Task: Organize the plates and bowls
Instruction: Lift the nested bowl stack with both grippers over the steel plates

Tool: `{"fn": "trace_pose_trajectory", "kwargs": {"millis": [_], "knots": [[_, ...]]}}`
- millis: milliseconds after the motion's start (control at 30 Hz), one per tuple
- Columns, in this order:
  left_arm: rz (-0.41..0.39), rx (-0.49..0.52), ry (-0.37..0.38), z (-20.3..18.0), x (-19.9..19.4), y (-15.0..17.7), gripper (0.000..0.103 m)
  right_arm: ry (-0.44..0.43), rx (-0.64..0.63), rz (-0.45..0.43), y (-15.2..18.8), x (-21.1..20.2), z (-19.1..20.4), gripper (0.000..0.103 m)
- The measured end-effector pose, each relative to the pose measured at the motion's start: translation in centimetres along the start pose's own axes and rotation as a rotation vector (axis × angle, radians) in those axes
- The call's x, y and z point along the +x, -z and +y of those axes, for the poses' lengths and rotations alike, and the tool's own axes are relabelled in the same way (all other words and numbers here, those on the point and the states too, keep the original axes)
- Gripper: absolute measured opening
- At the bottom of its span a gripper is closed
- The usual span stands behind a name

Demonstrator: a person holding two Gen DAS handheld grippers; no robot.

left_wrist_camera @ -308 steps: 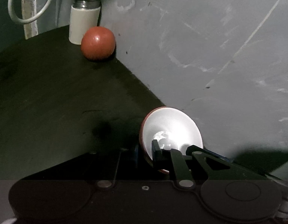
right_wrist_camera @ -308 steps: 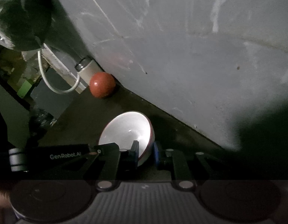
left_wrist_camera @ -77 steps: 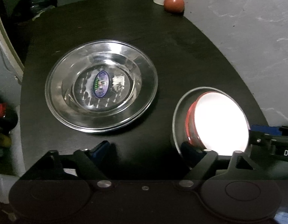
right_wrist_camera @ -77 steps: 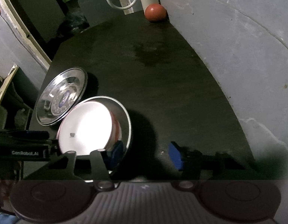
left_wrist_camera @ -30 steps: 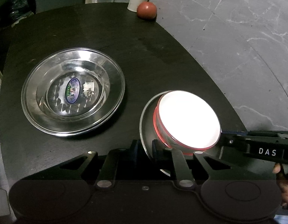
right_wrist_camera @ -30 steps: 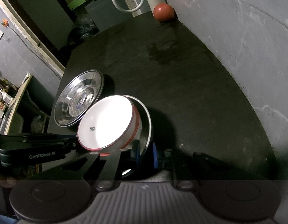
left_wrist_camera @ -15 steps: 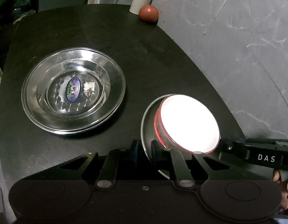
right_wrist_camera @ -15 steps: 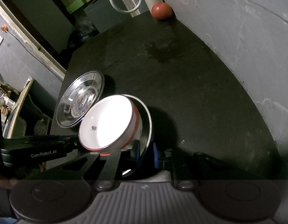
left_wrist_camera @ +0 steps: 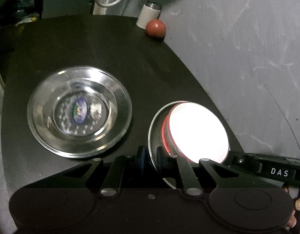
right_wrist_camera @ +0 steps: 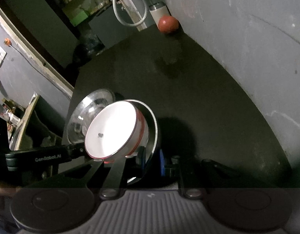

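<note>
Both grippers, left [left_wrist_camera: 150, 157] and right [right_wrist_camera: 152, 162], pinch opposite rim edges of a small steel plate [left_wrist_camera: 152, 136] carrying a glossy white bowl [left_wrist_camera: 197, 131] with a red outside band. It sits tilted just right of the large round steel plate [left_wrist_camera: 79, 110] on the dark matte table [left_wrist_camera: 120, 50]; a red ball [left_wrist_camera: 155, 28] and white cylinder [left_wrist_camera: 148, 14] sit far beyond that plate.

A white bowl [right_wrist_camera: 113, 128] is seated in a steel plate [right_wrist_camera: 152, 128], whose rim is clamped by the right gripper [right_wrist_camera: 152, 162]. Behind the plate, a second steel plate [right_wrist_camera: 79, 113] is seen.
</note>
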State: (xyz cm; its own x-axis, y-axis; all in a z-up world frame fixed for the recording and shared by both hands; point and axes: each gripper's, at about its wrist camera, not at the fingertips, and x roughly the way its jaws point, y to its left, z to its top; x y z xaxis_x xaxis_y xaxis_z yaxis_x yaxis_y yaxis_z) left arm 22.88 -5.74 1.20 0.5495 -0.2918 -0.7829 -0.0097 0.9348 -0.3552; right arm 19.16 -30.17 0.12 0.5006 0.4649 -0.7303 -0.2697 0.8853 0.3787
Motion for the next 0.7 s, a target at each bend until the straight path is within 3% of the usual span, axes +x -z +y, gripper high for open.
{"fn": "trace_pose_trajectory", "kwargs": {"millis": [700], "knots": [[-0.066, -0.075, -0.045, 5.6, -2.8, -2.5, 0.009, -0.089, -0.031, -0.009, -3.0, 3.1, 4.6, 0.017]]}}
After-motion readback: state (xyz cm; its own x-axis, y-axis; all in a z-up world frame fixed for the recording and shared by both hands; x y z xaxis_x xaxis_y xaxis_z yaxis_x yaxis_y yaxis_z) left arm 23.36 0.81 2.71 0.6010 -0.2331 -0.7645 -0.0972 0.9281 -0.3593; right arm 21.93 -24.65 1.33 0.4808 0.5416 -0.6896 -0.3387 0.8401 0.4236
